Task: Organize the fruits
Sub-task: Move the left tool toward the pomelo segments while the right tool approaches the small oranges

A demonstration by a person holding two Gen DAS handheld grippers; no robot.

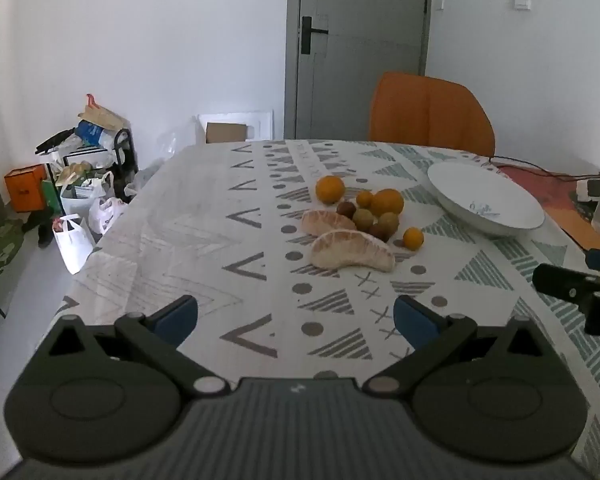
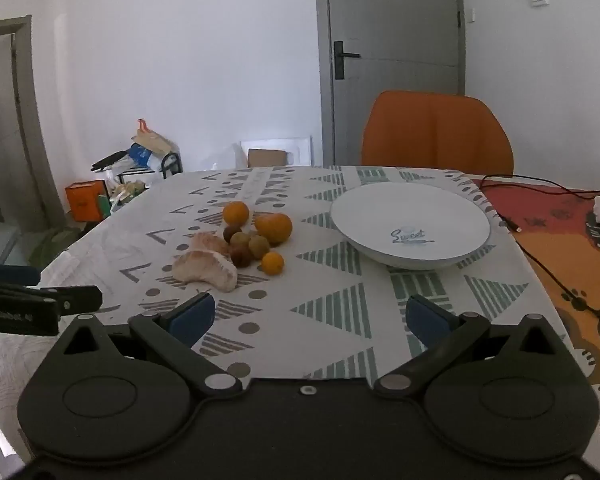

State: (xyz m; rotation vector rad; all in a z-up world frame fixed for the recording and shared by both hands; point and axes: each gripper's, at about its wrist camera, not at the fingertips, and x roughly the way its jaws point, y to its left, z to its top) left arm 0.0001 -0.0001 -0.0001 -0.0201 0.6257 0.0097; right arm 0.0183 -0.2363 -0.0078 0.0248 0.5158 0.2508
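Left wrist: both hand-held grippers [image 1: 296, 320] [image 2: 310, 316] level above tablecloth [image 1: 204, 240], jaws spread, empty.

1. Two peeled pomelo segments [image 1: 353, 255] lie side by side on the tablecloth, pale and curved.
2. Behind them, touching in a cluster, sit two oranges [image 1: 387, 201], small green-brown and dark round fruits [image 1: 363, 218] and kumquats [image 1: 413, 238].
3. The white bowl [image 2: 410, 216], printed "Sweet", stands upright to the right, apart from the fruit.
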